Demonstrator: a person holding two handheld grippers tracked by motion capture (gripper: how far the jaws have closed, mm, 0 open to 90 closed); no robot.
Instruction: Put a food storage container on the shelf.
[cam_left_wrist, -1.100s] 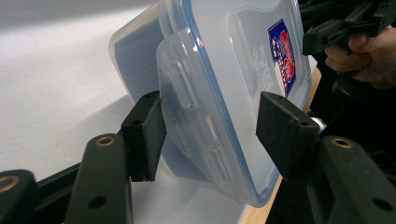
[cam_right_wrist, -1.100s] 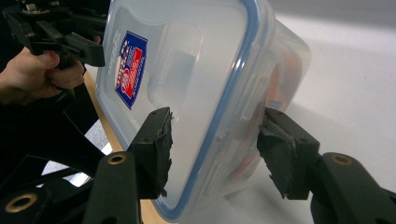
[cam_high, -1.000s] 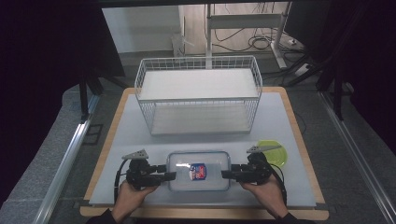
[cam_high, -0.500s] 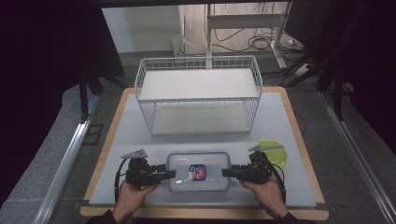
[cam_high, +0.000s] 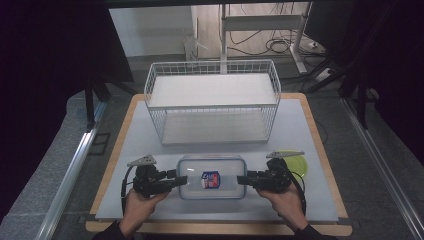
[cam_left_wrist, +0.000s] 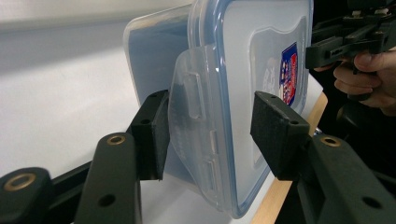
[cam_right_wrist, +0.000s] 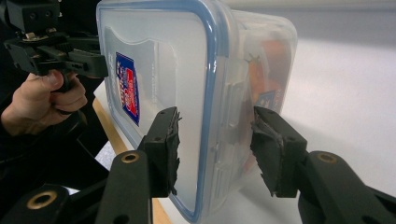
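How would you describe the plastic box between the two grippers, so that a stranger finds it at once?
Look at the white wire basket on the table. In front of it, near the table's front edge, lies a clear box with a blue-rimmed lid. Unlike the green plate beside it, it carries a red-and-blue sticker.

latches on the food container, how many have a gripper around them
2. The left gripper straddles the lid latch on the food container at its left end; the right gripper straddles the latch at its right end. Latches on the long sides, if any, can't be made out.

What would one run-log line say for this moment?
left gripper: straddling box latch | right gripper: straddling opposite latch | lidded box: on table
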